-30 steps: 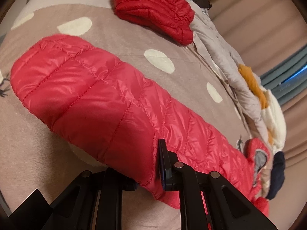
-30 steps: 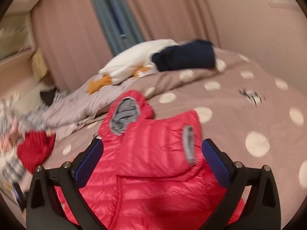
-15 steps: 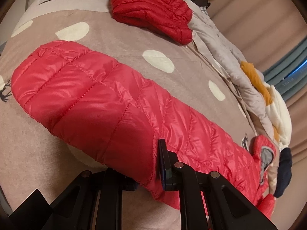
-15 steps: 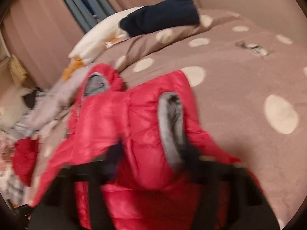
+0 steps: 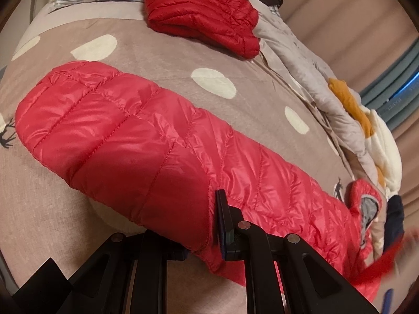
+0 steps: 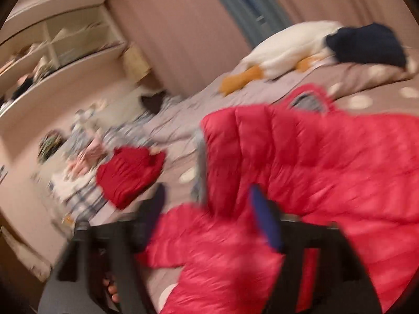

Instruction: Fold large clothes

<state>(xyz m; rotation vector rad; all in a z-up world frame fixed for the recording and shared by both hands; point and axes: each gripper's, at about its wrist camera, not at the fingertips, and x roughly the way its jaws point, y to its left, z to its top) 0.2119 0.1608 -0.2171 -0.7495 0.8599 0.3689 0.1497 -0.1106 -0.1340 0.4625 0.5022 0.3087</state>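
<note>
A red quilted puffer jacket [image 5: 146, 136] lies lengthwise on the brown spotted bedspread [image 5: 157, 52], its grey-lined hood [image 5: 366, 206] at the far right. My left gripper [image 5: 201, 225] is shut on the jacket's near hem edge. In the blurred right wrist view, my right gripper [image 6: 209, 214] is shut on a fold of the same jacket [image 6: 327, 162] and holds it lifted over the jacket body. The hood's grey lining [image 6: 309, 103] shows behind it.
A second, darker red folded jacket [image 5: 201, 7] lies at the bed's far end, also in the right wrist view [image 6: 128, 172]. A grey garment, a white-and-orange plush [image 5: 377, 136] and a navy item [image 6: 366, 44] line the bed's edge. Shelves [image 6: 52, 60] stand beyond.
My right gripper closed on the hood end of the jacket and swung it up and left over the body. My left gripper kept its hold, shifting slightly.
</note>
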